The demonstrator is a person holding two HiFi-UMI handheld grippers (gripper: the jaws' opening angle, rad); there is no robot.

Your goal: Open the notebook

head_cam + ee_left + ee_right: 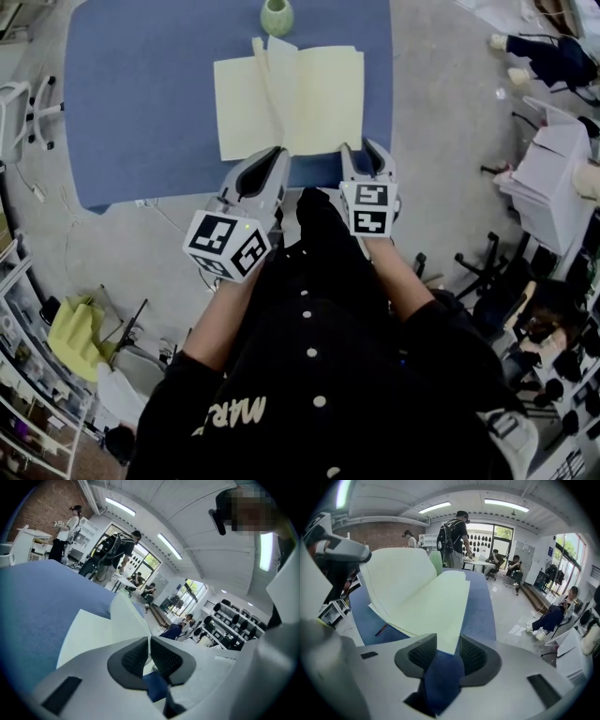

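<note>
**Inspector:** Blue table (141, 112), with one pale yellow notebook (319, 103) on its middle. It is already spread, both halves lying flat. A vase (277, 17) at the table's far edge plays no part.

**Clerk:** Left gripper (149, 641)?

**Inspector:** Above the table's near edge. The jaws are closed to a sliver on one page (265, 84), which stands up from the spine and curls. I judge the grip is at the sheet's bottom edge so it can be carried across uncreased.

**Clerk:** Right gripper (447, 641)?

**Inspector:** Also at the table's near edge, lower down. The jaws are partly apart with nothing pinched. The near corner of the right-hand sheets points into the gap, and no squeeze is evident. It is probably stationed there to stop the book sliding.

**Clerk:** Status?

**Inspector:** Open, in my judgement, with one page mid-turn.
</note>
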